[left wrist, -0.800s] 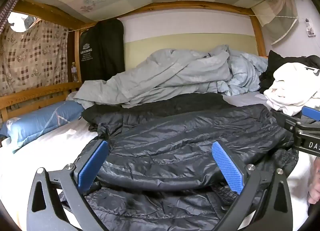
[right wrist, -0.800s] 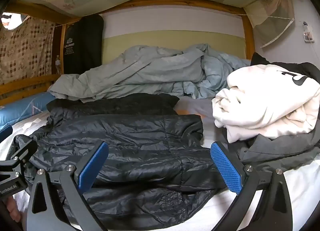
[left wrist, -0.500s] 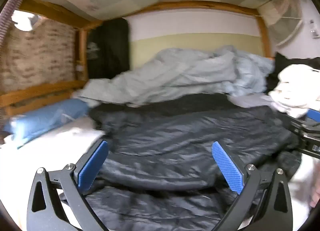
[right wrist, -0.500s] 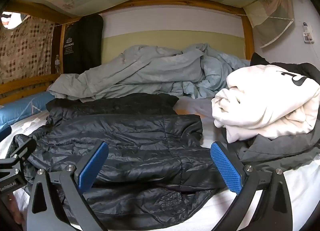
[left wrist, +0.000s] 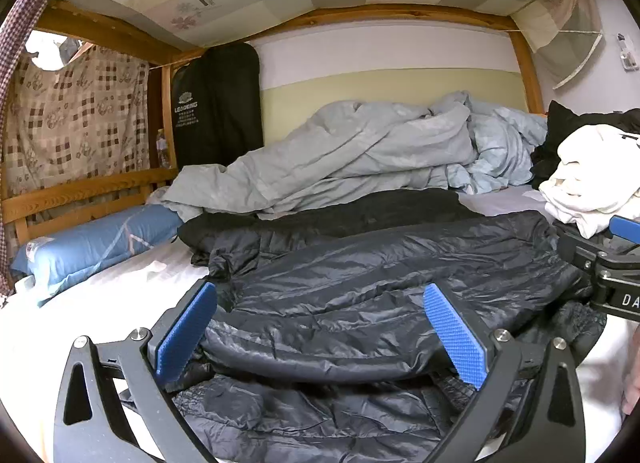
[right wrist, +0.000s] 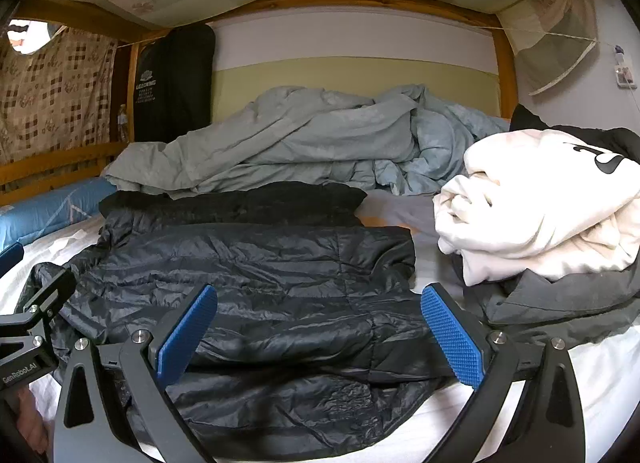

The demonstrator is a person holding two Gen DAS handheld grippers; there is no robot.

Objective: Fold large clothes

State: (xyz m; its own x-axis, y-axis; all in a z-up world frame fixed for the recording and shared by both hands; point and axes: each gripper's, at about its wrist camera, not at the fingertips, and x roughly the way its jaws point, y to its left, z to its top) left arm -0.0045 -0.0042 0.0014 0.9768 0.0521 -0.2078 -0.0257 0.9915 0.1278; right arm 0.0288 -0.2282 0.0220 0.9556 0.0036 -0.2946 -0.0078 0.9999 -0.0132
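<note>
Left wrist: "LEAOKING" garment bag (left wrist: 216,107).

White lettering on the black garment bag (left wrist: 216,107) hanging at the wooden bedpost reads roughly "LEAOKING" beneath a small emblem; the finer lines under it are too small to read. In the right wrist view the same garment bag (right wrist: 172,83) shows it again, no sharper. Right of that bag, the left wrist view catches white letters "DA" on the body of the right gripper (left wrist: 618,299), cut off by the frame. The left gripper (right wrist: 24,367) carries "GenRobot.AI". The white sweatshirt (right wrist: 540,215) bears a black logo, partly hidden.
</note>
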